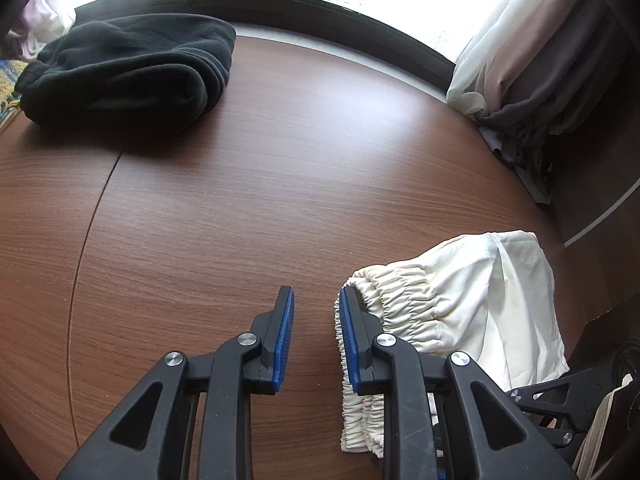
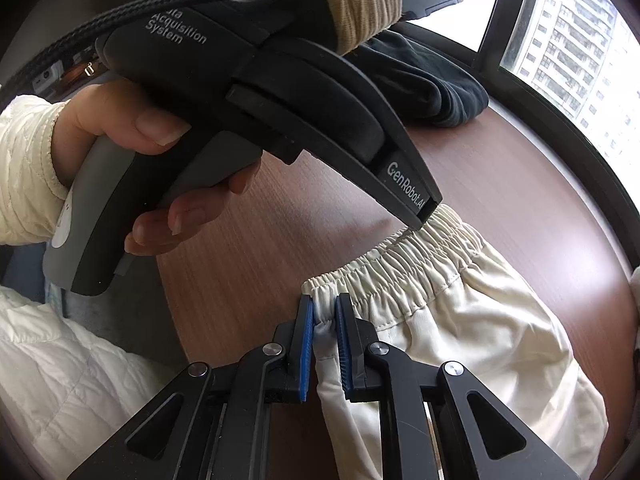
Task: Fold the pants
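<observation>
The cream pants [image 2: 460, 328] are lying bunched on the wooden desk [image 1: 248, 184], at its near right edge. The right tool [image 2: 325, 332] is pinching the elastic waistband's end, while the left tool [image 1: 316, 320] is sitting with its fingers apart (one blue pad is touching the waistband). A dark garment [image 1: 128, 68] is lying far back.

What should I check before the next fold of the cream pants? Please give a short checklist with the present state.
1. Right tool closed on the cream pants near the waistband: ok.
2. Left tool holding fabric: not ok, open, waistband beside one finger.
3. Free table ahead for folding: ok.
4. Black garment apart from the pants: ok.
5. Pant legs lying flat: cannot tell.
</observation>
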A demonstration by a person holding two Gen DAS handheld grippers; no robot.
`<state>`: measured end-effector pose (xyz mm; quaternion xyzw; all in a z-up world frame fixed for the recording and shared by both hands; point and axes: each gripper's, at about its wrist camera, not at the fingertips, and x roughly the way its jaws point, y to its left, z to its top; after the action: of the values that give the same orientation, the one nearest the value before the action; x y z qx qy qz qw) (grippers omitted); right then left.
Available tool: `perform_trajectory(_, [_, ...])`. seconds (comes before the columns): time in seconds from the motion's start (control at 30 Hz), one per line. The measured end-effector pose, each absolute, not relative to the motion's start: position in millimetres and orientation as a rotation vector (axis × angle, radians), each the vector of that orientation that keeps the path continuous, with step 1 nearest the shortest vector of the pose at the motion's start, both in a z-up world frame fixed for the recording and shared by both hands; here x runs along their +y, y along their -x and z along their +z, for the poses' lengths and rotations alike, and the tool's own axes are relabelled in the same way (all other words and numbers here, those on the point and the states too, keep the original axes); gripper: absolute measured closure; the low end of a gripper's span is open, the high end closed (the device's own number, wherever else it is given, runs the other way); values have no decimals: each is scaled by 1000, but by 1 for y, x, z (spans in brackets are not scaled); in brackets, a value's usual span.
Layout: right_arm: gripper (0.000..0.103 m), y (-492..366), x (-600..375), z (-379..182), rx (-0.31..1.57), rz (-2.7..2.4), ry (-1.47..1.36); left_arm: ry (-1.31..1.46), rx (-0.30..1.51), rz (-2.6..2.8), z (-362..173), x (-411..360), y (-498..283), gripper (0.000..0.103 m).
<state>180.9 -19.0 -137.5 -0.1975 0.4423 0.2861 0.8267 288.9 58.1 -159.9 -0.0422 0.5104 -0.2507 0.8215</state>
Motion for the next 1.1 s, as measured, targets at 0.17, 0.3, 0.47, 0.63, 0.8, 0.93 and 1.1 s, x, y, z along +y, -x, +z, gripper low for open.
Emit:
perform_trajectory(0.17, [72, -177, -23, -131, 955, 578, 367, 18, 1052, -536, -142, 67, -276, 63])
perform_trajectory(0.3, [67, -164, -29, -115, 945, 526, 303, -30, 1036, -552, -126, 72, -262, 62])
perform_trajectory(0.47, [67, -150, -50, -99, 937, 398, 254, -79, 1028, -600, -115, 68, -243, 62])
perform_trajectory(0.63, [67, -140, -86, -94, 960, 202, 193, -144, 1012, -734, -108, 42, -226, 62])
perform_trajectory(0.8, [67, -128, -123, -99, 1012, 39, 117, -178, 1004, -843, -107, 6, -216, 62])
perform_trajectory(0.93, [67, -117, -153, -101, 1041, -123, 52, -231, 972, -909, -102, -16, -206, 62])
perform_trajectory(1.1, [67, -85, -195, -99, 1024, -357, -34, -327, 966, -865, -113, -32, -198, 62])
